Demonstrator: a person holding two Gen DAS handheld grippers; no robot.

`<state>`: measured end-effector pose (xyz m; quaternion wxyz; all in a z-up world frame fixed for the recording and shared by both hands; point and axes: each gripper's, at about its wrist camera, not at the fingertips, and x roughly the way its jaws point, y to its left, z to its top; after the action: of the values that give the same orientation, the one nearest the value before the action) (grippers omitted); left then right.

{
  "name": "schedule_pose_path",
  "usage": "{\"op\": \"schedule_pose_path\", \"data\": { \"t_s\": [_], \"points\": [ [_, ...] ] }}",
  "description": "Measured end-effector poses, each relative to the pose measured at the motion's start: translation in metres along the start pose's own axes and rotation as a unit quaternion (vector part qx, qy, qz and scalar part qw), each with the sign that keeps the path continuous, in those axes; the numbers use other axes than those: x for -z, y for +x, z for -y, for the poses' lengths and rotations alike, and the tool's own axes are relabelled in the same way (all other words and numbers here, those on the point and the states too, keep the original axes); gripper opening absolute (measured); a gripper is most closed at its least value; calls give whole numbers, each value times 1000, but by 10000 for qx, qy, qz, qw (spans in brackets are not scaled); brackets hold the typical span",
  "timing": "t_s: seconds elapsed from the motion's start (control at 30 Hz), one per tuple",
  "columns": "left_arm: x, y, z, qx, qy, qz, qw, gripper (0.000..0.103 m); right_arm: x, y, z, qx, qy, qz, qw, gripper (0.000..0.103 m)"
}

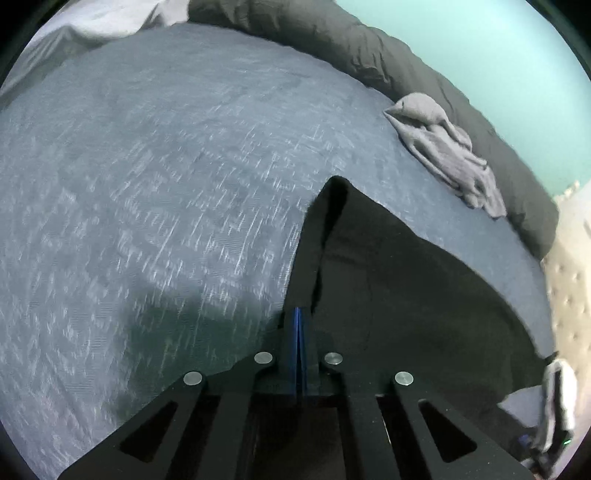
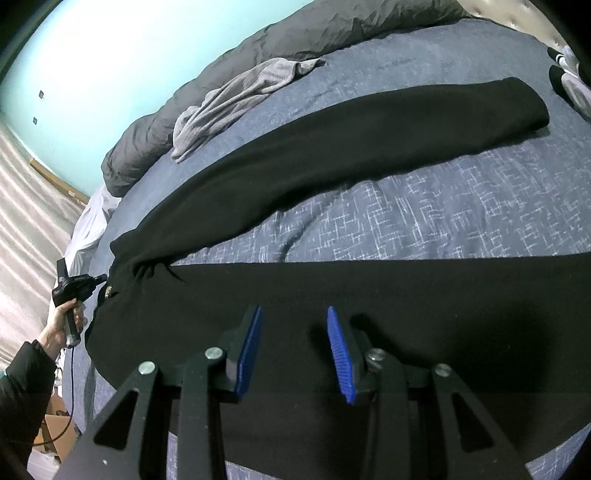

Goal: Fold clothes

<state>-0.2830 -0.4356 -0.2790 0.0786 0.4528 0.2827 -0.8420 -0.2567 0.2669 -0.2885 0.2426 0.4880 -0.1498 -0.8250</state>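
On the near side of the bed [image 2: 424, 221], black trousers [image 2: 332, 155] run left to right; the left gripper [image 1: 298, 325] is clenched on their left end, the right gripper [image 2: 295, 347] hovers released over the near leg.

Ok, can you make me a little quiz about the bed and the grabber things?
1. True or false: the right gripper is open above the black garment.
2. Which gripper pinches black cloth? A) left gripper B) right
3. What colour is the crumpled garment beside the dark duvet?

Key: 1 true; 2 A; 3 grey.
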Motion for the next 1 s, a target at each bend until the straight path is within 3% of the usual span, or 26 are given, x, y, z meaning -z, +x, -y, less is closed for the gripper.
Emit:
{"op": "schedule_pose_path", "data": {
  "t_s": [0.07,0.17,0.5,0.7,1.0],
  "points": [
    [8,-10,-3,23,-36,-70,10000,0,-2,-6,3,67,-49,12,10000,40],
    [24,-30,-7,-2,15,-149,9999,0,-5,-14,13,192,-34,-55,9998,52],
    [82,-95,-22,-81,114,-415,9990,12,6,-73,59,973,-421,-346,9938,55],
    [118,-119,-33,-116,-45,-517,9986,12,13,-117,106,1366,131,-300,9901,57],
    [148,-122,-35,-8,-425,-587,9974,14,31,-159,165,1715,1303,-7,9765,61]
  ]
}}
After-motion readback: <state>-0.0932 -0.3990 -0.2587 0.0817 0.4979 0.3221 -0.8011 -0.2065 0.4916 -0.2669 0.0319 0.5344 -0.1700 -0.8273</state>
